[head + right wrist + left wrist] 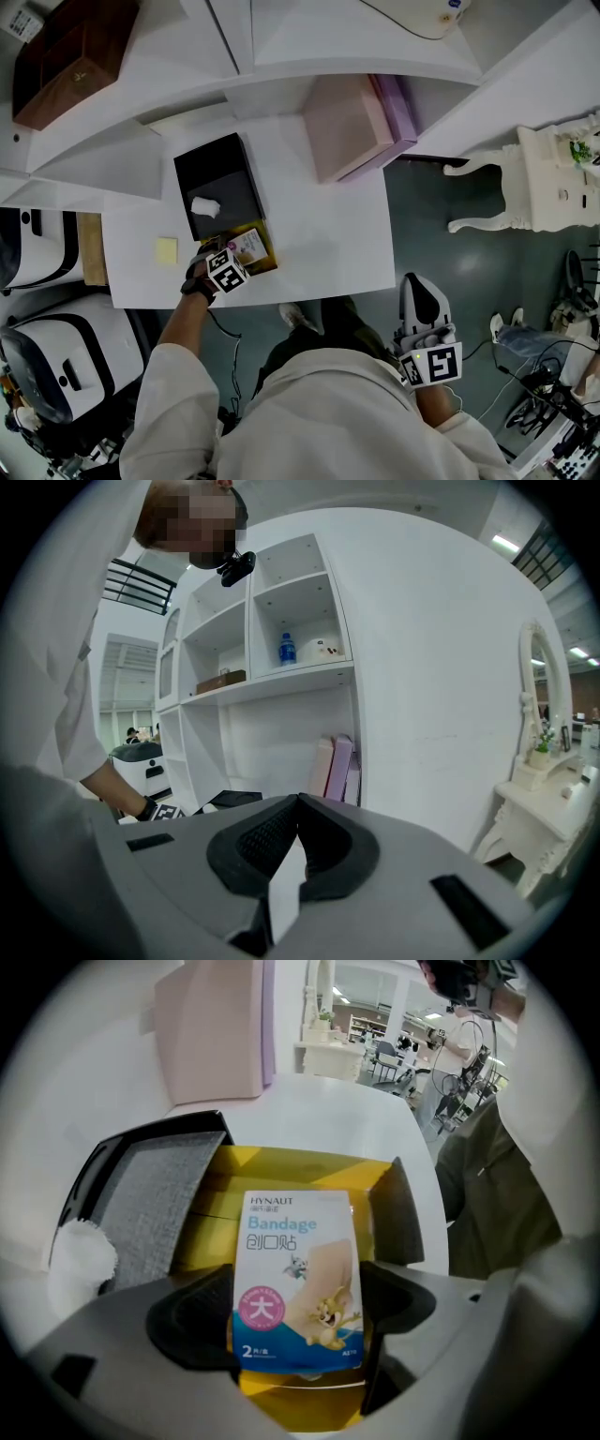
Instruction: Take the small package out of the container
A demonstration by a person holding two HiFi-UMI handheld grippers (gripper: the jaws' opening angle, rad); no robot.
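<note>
Between the left jaws: I am holding the package [298, 1283]; the left gripper [300, 1326] is pinching its long sides, parted only by its width.
Package axis: running 6 to 12 in the left gripper view, top reaching over the yellow container [281, 1168].
Container: sitting open at 12 from the jaws; I am judging that a lift back toward 6 clears its walls.
Right gripper [292, 855]: hanging closed, empty, well apart at 4 in the head view.
Open room: bare table [328, 234] lying at 3 of the container.
</note>
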